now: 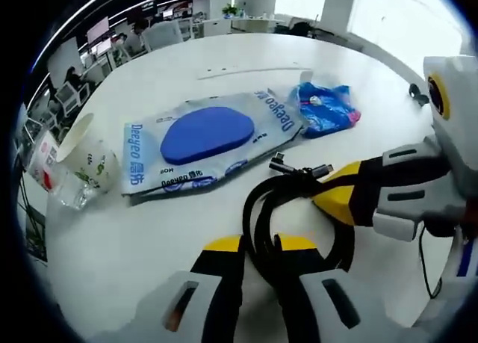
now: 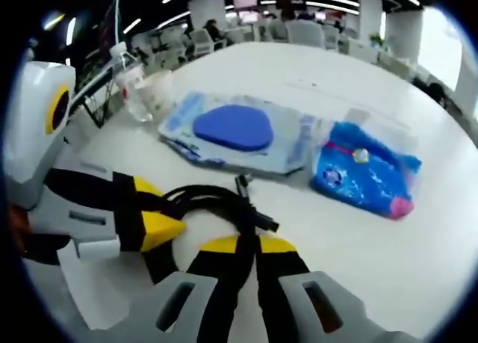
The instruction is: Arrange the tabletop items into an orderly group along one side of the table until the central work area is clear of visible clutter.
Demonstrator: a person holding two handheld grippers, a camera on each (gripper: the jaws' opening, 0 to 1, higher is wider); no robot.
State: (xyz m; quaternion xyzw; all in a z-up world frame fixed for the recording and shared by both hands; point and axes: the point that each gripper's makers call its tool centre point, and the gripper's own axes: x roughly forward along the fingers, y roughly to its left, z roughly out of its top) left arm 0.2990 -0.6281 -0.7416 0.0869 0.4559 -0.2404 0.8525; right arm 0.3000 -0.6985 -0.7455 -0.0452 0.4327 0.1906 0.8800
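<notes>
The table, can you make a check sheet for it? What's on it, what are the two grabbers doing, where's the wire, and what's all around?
Surface: white table, bare nearest the grippers.
Job's things: flat Deeyeo pack with a blue oval showing; blue crinkly packet beside it; paper cup on its side at the edge.
Clutter: clear plastic wrapper by the cup; small dark item far off, too small to tell.
Grippers: left gripper shut on the coil; right gripper shut on it too.
Cables: coiled black cable, plugs sticking out.
Surroundings: office chairs, desks, bright windows.
</notes>
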